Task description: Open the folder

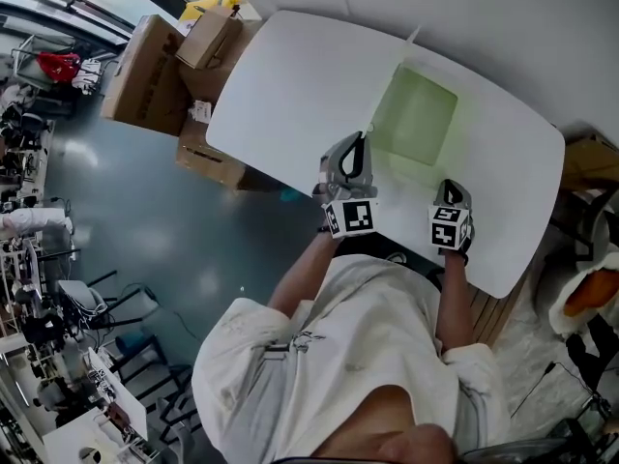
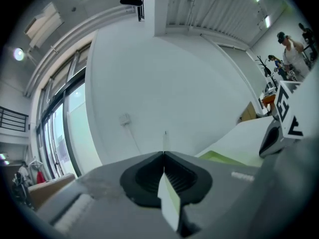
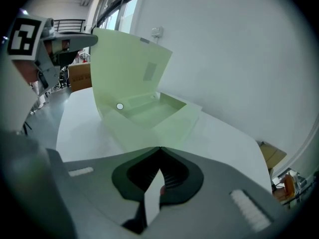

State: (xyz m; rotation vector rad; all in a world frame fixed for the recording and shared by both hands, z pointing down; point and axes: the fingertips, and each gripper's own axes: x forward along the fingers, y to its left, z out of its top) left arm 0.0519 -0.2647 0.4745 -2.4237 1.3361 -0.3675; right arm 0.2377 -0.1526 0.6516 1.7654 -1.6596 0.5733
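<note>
**Lifting the folder cover by one pinched edge**

At the left, the left gripper [image 2: 163, 154] has its jaws pressed together on the thin free edge of the cover [image 3: 127, 68]. The cover stands nearly upright above the rest of the pale green, translucent plastic folder [image 1: 416, 114]. That folder lies toward the far side of the white, round-cornered table [image 1: 280, 85], straight ahead of the person. At the right, the right gripper [image 3: 159, 148] also has its jaws together, with the tips at the near edge of the folder's lower leaf. Whether they nip that leaf or only sit against it I cannot tell.

The step in hand looks like swinging the cover over. To do it well, the left hand should follow an arc about the fold line rather than pull straight up. That way the thin sheet should neither slip out of the pinch nor drag the base along. The right gripper is best used to press the base flat to the table.

Brown corrugated cardboard boxes [image 1: 145, 75] sit on the floor left of the table, whose top is smooth and matt. The cover is thin and bows slightly, so it will likely flex. The base forms a shallow tray with folded walls, and a small white round stud [image 3: 119, 106] shows near the fold.
</note>
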